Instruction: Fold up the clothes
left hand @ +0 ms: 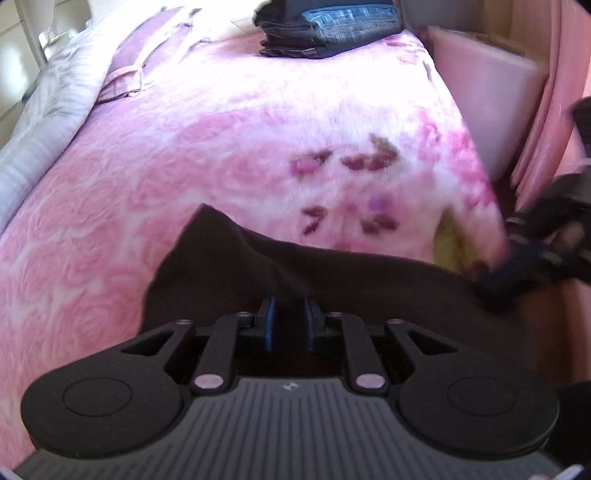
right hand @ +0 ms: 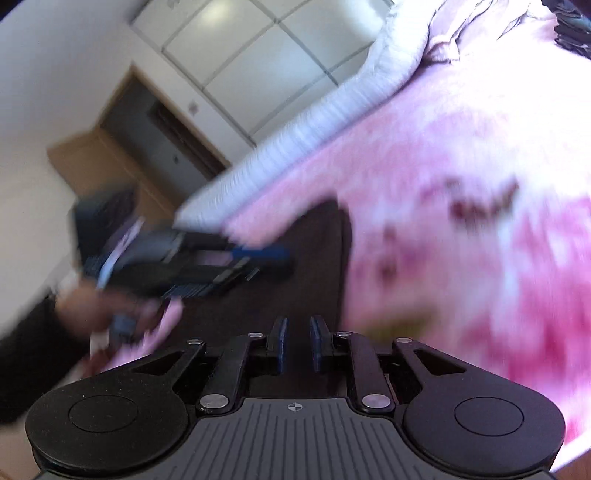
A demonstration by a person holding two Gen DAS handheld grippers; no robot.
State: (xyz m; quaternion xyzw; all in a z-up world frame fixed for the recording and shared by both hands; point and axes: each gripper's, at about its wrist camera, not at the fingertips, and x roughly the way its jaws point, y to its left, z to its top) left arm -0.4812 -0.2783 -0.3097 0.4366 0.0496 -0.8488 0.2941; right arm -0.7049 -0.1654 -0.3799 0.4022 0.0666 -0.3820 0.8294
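Observation:
A dark brown garment [left hand: 295, 266] lies at the near edge of a pink floral bedspread [left hand: 221, 147]. My left gripper [left hand: 289, 314] is shut on its near edge, with dark cloth between the blue pads. The cloth runs right to my right gripper [left hand: 517, 266], a blur at the bed's edge. In the right wrist view the right gripper [right hand: 297, 339] has its pads close together on the same garment [right hand: 295, 288]. The left gripper [right hand: 273, 258] shows there as a blur over the cloth, with a person's hand [right hand: 96, 310] behind it.
A stack of folded dark and blue clothes [left hand: 328, 33] sits at the far end of the bed. A white quilt [left hand: 48, 110] is bunched along the left side. A pale box [left hand: 487, 92] and a pink curtain [left hand: 554, 110] stand to the right. A doorway [right hand: 159, 140] lies beyond the bed.

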